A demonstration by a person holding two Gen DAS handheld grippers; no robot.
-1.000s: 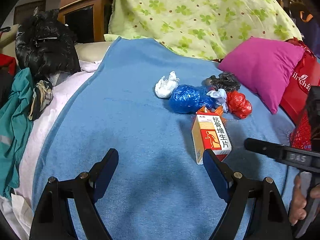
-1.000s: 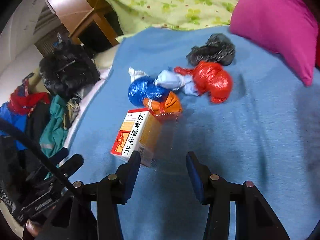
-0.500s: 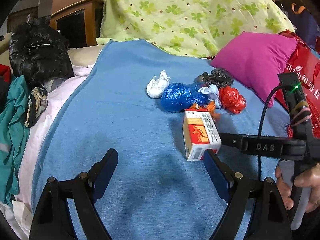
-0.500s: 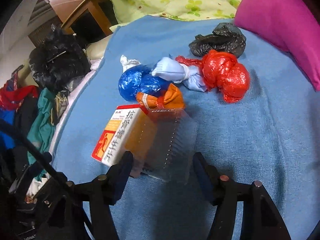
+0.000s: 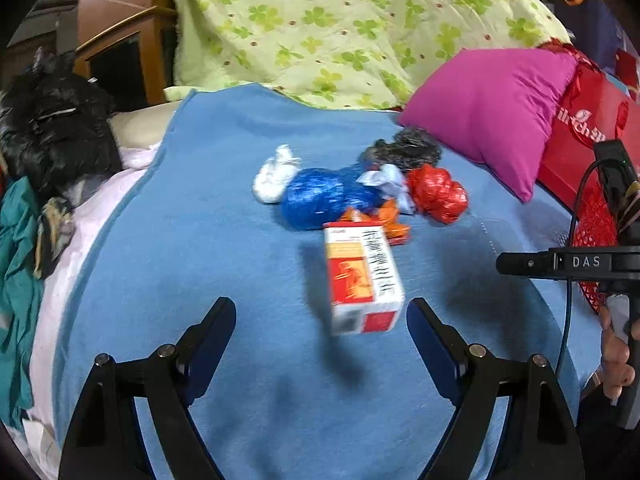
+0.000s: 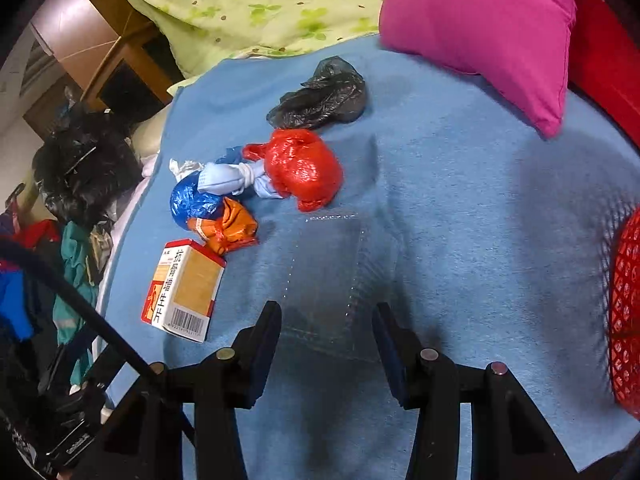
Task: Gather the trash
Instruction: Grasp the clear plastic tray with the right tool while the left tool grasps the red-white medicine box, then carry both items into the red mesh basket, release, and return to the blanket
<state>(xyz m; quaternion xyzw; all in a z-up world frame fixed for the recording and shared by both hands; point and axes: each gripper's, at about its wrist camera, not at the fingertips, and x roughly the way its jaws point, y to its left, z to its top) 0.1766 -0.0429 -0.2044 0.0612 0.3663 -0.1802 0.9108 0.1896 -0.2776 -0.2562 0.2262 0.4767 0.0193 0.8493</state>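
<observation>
My right gripper (image 6: pixel 326 330) has its jaws closing on a clear plastic box (image 6: pixel 336 264), and both pads touch its sides low over the blue blanket (image 6: pixel 480 220). A red-and-white medicine box (image 6: pixel 186 288) lies to its left. Beyond it sits a cluster of trash: an orange wrapper (image 6: pixel 228 228), a blue bag (image 6: pixel 190 200), a pale cloth wad (image 6: pixel 230 178), a red bag (image 6: pixel 304 166) and a black bag (image 6: pixel 324 98). My left gripper (image 5: pixel 320 308) hangs open over the blanket, with the medicine box (image 5: pixel 362 276) just ahead near its right finger.
A red mesh basket (image 6: pixel 628 308) stands at the right edge of the bed. A pink pillow (image 6: pixel 480 20) and a green flowered quilt (image 5: pixel 340 24) lie behind the trash. Clothes and a black jacket (image 5: pixel 52 128) are piled on the left. A hand (image 5: pixel 616 356) holds the right tool.
The right gripper slid right, and the clear box now sits apart from the medicine box; its jaws widened, then narrowed. The left gripper moved closer to the medicine box.
</observation>
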